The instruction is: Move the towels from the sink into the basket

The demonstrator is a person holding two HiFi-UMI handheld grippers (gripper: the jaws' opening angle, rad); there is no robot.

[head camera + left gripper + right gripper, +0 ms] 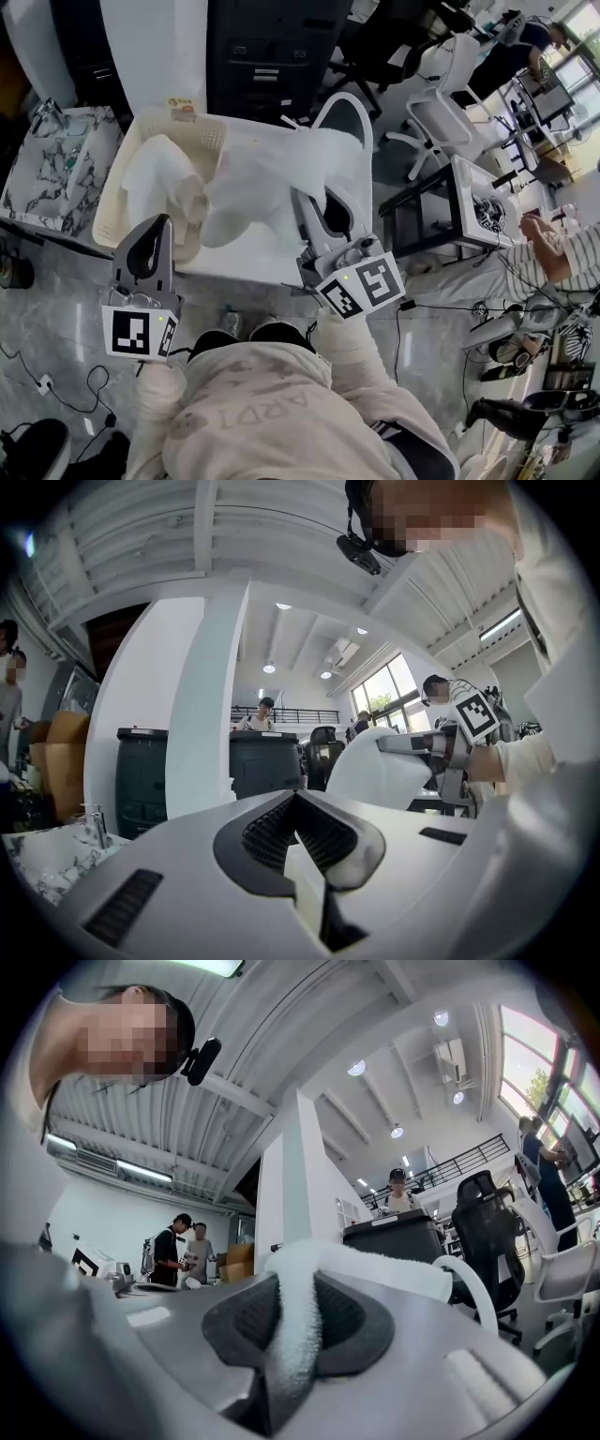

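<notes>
A white towel (267, 183) hangs bunched in the air over the white table (246, 265), just right of the cream basket (114, 202). My right gripper (317, 202) is shut on this towel; in the right gripper view a fold of it (298, 1321) is pinched between the pads. Another white towel (161, 176) lies inside the basket. My left gripper (150, 234) hovers at the basket's near corner, its jaws shut with nothing between them (298, 803). The marble sink counter (52, 164) with its faucet (97, 825) is at the far left.
A black cabinet (272, 47) stands behind the table. White office chairs (441, 108) and a small side table (478, 202) are to the right. A person's striped sleeve (553, 251) shows at the right edge. Cables lie on the floor (56, 384).
</notes>
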